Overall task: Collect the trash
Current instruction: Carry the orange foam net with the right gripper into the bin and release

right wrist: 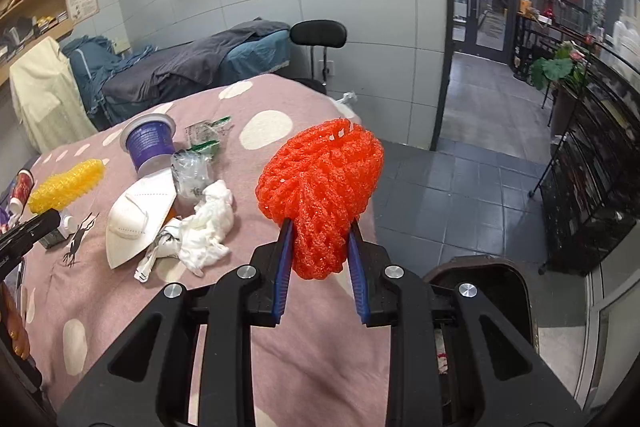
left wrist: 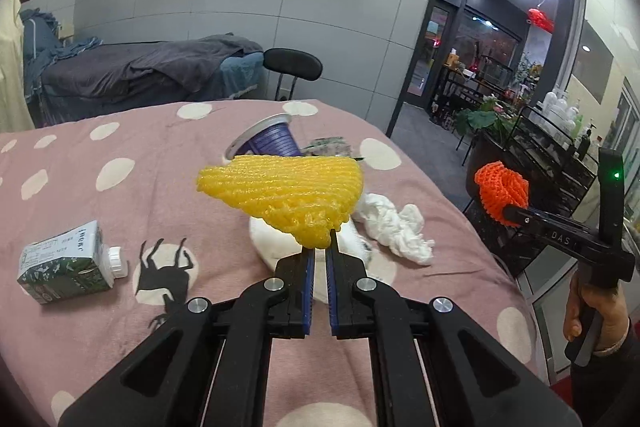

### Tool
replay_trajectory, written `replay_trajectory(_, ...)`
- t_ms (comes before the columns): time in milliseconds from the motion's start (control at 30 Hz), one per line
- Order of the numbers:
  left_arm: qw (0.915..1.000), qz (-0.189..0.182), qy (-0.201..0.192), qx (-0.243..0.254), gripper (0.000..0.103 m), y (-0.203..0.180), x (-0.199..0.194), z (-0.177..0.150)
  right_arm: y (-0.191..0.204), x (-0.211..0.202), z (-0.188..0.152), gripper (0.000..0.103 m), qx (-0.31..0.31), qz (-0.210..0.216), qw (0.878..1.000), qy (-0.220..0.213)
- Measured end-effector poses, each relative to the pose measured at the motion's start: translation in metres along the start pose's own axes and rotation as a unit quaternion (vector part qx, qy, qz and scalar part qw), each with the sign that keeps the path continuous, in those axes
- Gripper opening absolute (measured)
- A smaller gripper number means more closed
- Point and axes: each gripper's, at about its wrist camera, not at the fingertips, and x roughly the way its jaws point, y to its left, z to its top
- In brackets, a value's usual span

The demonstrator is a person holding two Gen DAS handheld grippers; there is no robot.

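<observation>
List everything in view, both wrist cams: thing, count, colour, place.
yellow foam net: 1, yellow, held above the bed
orange foam net: 1, orange, held over the bed's right edge
cup: 1, purple, on its side at the far part of the bed
face mask: 1, white, mid bed
crumpled tissue: 1, white, right of the mask
clear wrapper: 1, clear, between cup and tissue
carton: 1, green and white, lying on the bed's left
bedspread: 1, pink with white dots
bin: 1, dark, on the floor right of the bed
left gripper: 1, black with blue fingers, shut on the yellow net
right gripper: 1, black with blue fingers, shut on the orange net
</observation>
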Motion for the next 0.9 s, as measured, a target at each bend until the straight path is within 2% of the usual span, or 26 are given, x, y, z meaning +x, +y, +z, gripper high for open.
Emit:
replay_trajectory(233, 0.9969, -0.065, 0.007, 0.045, 0.006, -0.060, 0.011, -0.005, -0.046, -0.029, -0.027, 0.027, 0.049, -0.037, 0.998, -0.007)
replay_trajectory(500, 0.9857, -0.136, 0.029, 0.096, 0.006, -0.124, 0.031, -0.010, -0.109, -0.044, -0.067, 0.027, 0.118, -0.084, 0.989, 0.018)
replay_trajectory(667, 0.9754, -0.172, 0.048, 0.129, 0.006, -0.167, 0.045, -0.018, -0.142, -0.037, -0.096, 0.027, 0.152, -0.106, 0.982, 0.045)
replay_trajectory(900, 0.9604, -0.208, 0.078, 0.168, 0.006, -0.213, 0.063, -0.033, -0.173, -0.004, -0.140, 0.027, 0.193, -0.119, 0.969, 0.097)
